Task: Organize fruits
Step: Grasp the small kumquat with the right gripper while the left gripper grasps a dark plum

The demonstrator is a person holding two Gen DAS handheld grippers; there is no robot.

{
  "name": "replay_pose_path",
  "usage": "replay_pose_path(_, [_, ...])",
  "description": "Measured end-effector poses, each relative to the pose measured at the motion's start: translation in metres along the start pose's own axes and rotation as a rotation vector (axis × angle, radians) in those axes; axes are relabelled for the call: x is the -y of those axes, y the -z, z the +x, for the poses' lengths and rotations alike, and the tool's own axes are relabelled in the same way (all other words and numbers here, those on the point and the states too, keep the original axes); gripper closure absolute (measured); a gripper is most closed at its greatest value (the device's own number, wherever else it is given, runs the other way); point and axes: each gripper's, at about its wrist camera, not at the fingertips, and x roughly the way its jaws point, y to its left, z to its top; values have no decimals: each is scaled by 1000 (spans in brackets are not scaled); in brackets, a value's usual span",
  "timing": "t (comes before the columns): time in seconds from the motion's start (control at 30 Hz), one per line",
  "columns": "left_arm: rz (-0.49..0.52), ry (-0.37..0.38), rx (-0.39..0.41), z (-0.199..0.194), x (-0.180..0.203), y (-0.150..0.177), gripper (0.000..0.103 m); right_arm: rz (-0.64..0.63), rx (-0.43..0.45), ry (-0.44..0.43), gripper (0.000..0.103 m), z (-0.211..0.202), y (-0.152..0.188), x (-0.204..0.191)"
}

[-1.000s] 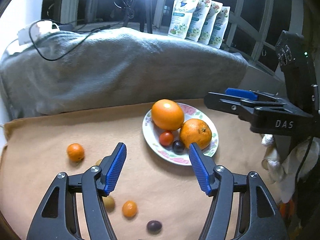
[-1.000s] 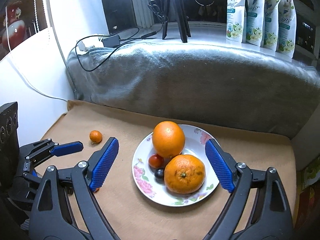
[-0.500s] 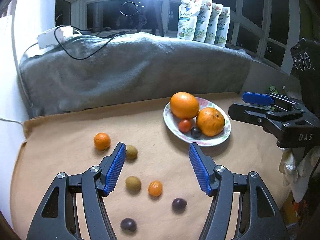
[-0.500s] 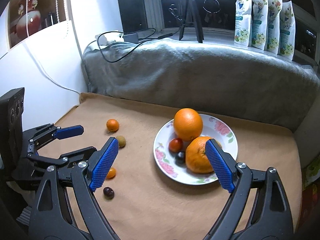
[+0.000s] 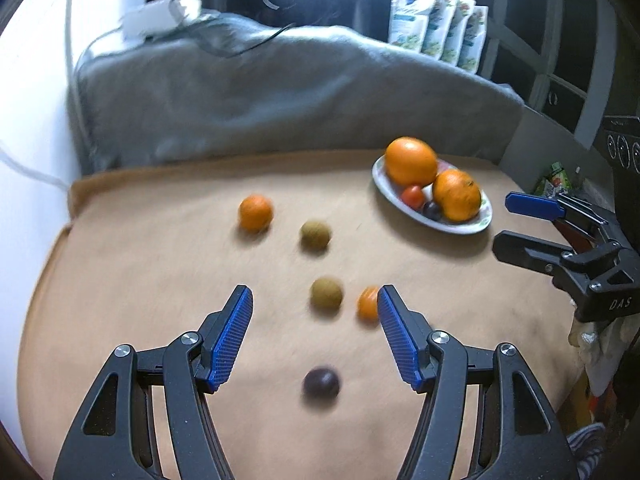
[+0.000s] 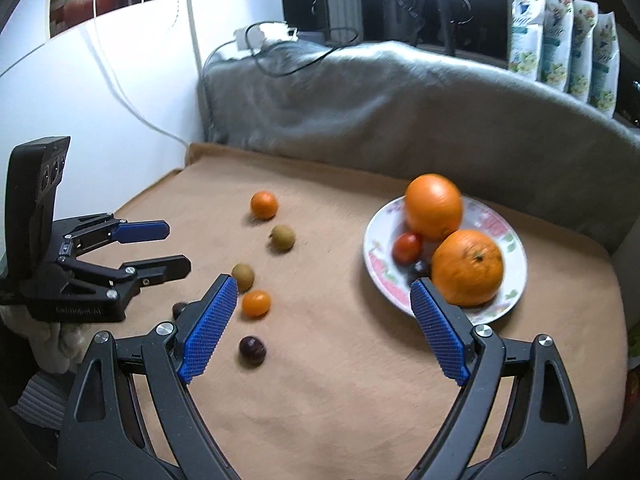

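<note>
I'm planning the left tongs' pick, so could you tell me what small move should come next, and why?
Probably lower the left tongs onto the greenish-brown fruit lying between their open tips. They hold nothing, and that fruit sits loose on the tan cloth, outside the plate with the oranges.

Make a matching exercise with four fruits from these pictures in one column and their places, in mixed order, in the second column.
Column A:
1. large orange
2. red tomato
3. dark plum
4. small mandarin

Column B:
a. on the cloth, nearest the camera
b. on the cloth, farthest of the loose fruits
c. on the plate, at the back
d. on the plate, left of the oranges

Pairs: 1-c, 2-d, 3-a, 4-b
</note>
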Motion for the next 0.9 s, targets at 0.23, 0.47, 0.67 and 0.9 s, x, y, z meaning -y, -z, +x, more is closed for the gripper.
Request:
replay_pose_path(0.23, [-71,2,-56,-1,-25,26,45,-17,-50,-51,12,14,11,-13])
replay_pose_path(0.47, [-132,53,-69,-4,-32,39,52,-10,-97,-91,12,27,14,-15])
replay_pose_path(0.67, [-135,92,-96,3,-23,46,57,11,-149,-140,21,48,12,-15])
replay_pose_path(0.9, [-117,87,-106,11,-16,48,59,20,-212,-190,37,73,7,-18])
